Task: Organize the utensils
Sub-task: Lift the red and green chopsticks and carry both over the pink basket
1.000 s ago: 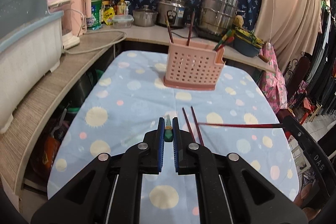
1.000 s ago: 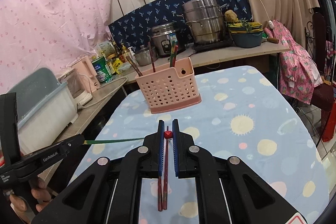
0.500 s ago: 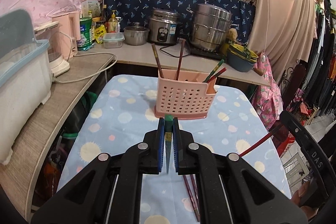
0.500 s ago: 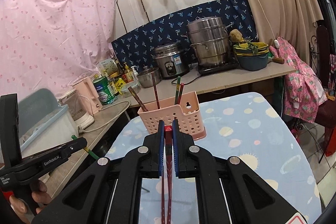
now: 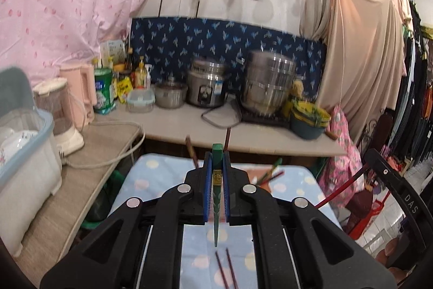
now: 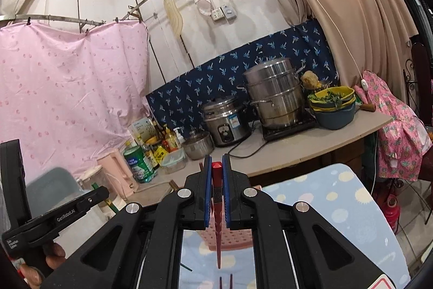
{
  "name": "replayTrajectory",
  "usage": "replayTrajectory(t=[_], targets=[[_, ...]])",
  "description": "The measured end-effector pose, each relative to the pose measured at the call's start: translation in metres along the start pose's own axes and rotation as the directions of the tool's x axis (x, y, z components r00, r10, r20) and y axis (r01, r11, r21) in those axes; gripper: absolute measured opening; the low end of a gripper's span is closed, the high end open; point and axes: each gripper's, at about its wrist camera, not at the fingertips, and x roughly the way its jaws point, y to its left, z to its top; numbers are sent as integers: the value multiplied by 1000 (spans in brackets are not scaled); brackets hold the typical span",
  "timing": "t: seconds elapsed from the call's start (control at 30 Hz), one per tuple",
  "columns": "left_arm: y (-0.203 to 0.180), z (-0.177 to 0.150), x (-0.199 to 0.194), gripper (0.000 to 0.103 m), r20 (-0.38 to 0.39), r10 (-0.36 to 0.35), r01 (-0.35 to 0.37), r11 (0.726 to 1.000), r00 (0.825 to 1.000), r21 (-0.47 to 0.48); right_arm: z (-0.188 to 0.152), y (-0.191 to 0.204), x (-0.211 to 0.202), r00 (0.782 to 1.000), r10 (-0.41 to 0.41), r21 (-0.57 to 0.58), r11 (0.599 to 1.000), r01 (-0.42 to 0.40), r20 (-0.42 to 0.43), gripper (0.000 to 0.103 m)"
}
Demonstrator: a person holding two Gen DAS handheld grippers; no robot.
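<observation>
With our left gripper clenched on a green chopstick and our right gripper on a red chopstick, both dangling above the table, we risk missing the mostly hidden pink basket.

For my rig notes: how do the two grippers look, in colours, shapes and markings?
Both the left gripper and right gripper have matte black angular linkage arms, round silver pivot screws and blue ribbed finger pads. White lettering marks their black side housings.
</observation>
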Motion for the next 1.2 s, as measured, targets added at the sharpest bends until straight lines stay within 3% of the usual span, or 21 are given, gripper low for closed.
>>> replayTrajectory(t=[0.23, 0.43, 0.9, 1.17, 1.2], targets=[[-6, 44, 20, 7, 127, 15, -16, 1000, 992, 4, 43, 5, 29, 995, 17, 15, 1000, -19, 100, 7], [-3, 66, 48, 7, 176, 21, -19, 1000, 984, -16, 57, 8, 68, 994, 14, 23, 1000, -17, 106, 7], [5, 45, 116, 7, 100, 38, -36, 999, 994, -19, 28, -6, 147, 999, -36, -7, 999, 36, -2, 7], [7, 28, 133, 8, 27, 31, -30, 999, 999, -30, 3, -9, 160, 997, -40, -19, 999, 39, -73, 9], [7, 27, 132, 12, 22, 29, -29, 999, 999, -30, 3, -9, 158, 997, -40, -19, 999, 39, -68, 11]])
